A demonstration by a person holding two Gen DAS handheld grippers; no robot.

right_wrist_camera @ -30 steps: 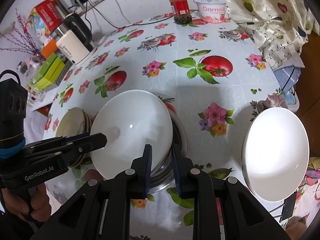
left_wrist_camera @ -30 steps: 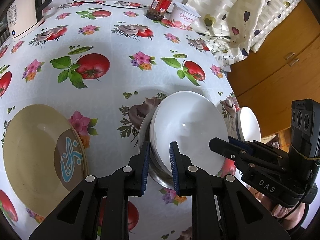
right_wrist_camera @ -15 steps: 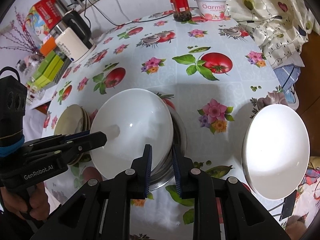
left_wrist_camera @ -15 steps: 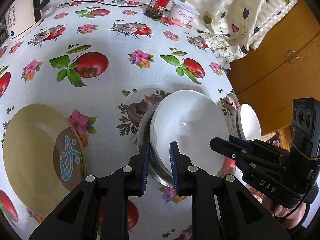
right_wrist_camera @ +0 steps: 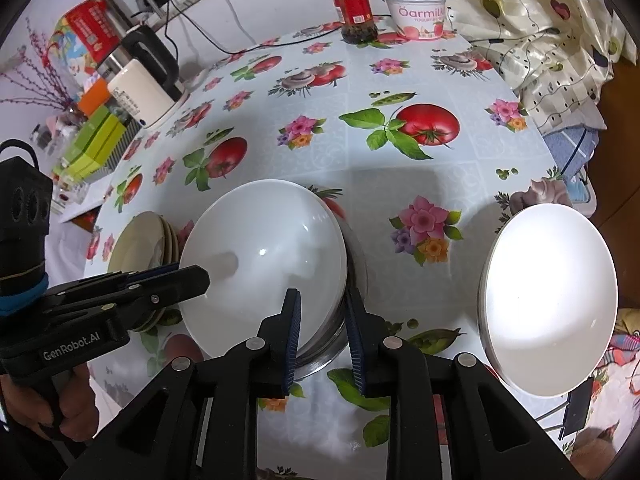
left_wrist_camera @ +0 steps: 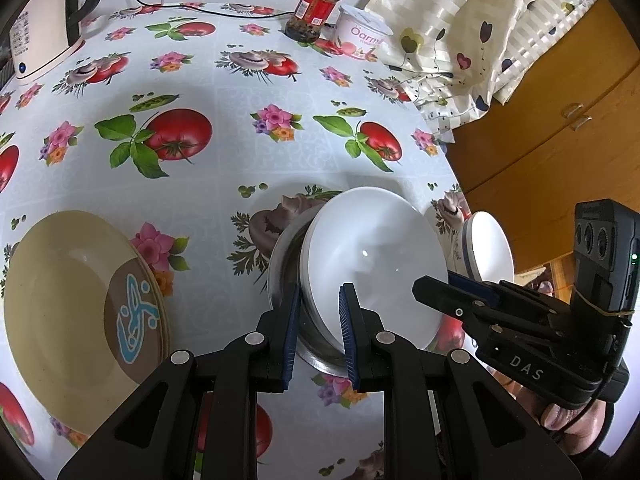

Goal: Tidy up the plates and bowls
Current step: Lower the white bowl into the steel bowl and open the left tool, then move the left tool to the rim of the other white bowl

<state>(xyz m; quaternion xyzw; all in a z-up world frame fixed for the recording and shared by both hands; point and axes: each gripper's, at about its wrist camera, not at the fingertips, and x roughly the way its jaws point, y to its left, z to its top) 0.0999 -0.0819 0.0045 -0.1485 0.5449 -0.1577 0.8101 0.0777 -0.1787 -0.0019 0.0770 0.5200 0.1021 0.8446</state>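
Observation:
A white bowl (left_wrist_camera: 376,256) (right_wrist_camera: 264,248) sits nested in a steel bowl (left_wrist_camera: 280,256) (right_wrist_camera: 356,248) near the table's front edge. My left gripper (left_wrist_camera: 320,312) (right_wrist_camera: 200,276) is shut over their left rim, one pad outside the steel and one inside the white bowl. From the other side my right gripper (right_wrist_camera: 324,320) (left_wrist_camera: 436,284) is shut on the opposite rim in the same way. A stack of beige plates (left_wrist_camera: 68,288) (right_wrist_camera: 140,240) lies to the left. A second white bowl (right_wrist_camera: 548,300) (left_wrist_camera: 488,244) stands at the right edge.
At the back of the flowered tablecloth (left_wrist_camera: 224,140) stand a kettle (left_wrist_camera: 44,28) (right_wrist_camera: 140,92), a red-lidded jar (left_wrist_camera: 318,4) (right_wrist_camera: 354,8) and a yoghurt tub (left_wrist_camera: 362,34) (right_wrist_camera: 416,12). Patterned cloth (left_wrist_camera: 460,40) hangs at the right, with a wooden cabinet (left_wrist_camera: 560,120) behind it.

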